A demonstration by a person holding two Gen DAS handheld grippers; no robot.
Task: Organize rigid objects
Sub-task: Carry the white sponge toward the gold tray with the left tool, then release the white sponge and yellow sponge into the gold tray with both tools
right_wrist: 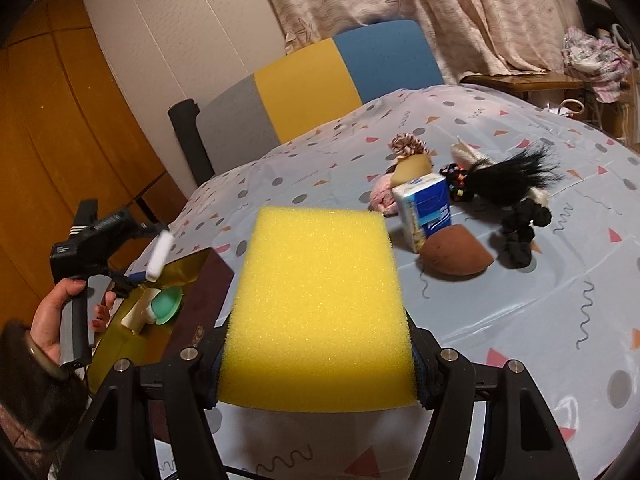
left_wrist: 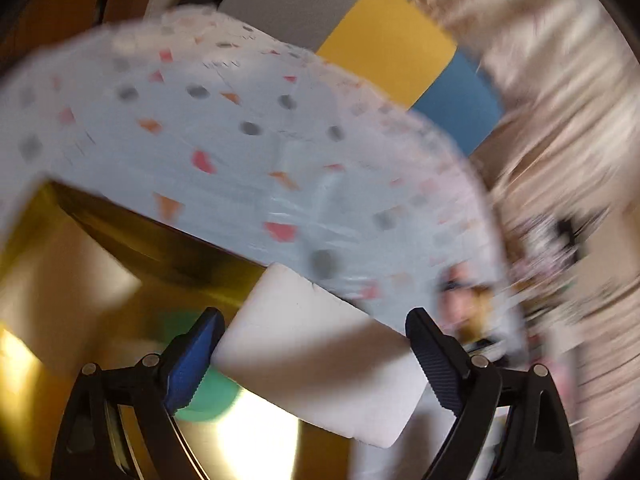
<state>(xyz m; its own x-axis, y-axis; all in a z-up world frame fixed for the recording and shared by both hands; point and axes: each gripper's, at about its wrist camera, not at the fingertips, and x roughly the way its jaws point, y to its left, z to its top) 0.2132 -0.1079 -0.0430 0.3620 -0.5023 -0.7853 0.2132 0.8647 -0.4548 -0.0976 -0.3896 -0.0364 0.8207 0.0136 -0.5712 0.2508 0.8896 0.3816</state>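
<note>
Left gripper: closed on a white rectangular block, which sits crosswise between the two blue-padded fingers. The left wrist view is heavily motion-blurred. In the right wrist view the same gripper is seen held by the person's left hand, with the white block poised above a gold-lined box at the left edge of the bed.

Contents of the gold-lined box: a green round object and a cream-coloured item beside it; neither can be identified further. In the left wrist view the green round object shows just below the left finger.

Right gripper: closed on a yellow sponge, clamped at its near end between both fingers, the slab extending forward over the bed.

Bed: covered with a pale blue patterned sheet. Near the middle lies a cluster of items: a blue and white tissue pack standing upright, a brown teardrop-shaped makeup sponge just in front of it, a black scrunchie to its right, a black feathery item behind that, and pink and tan soft items behind the tissue pack.

Surroundings: a grey, yellow and blue headboard at the far end of the bed, curtains beyond, a wooden wardrobe at left.
</note>
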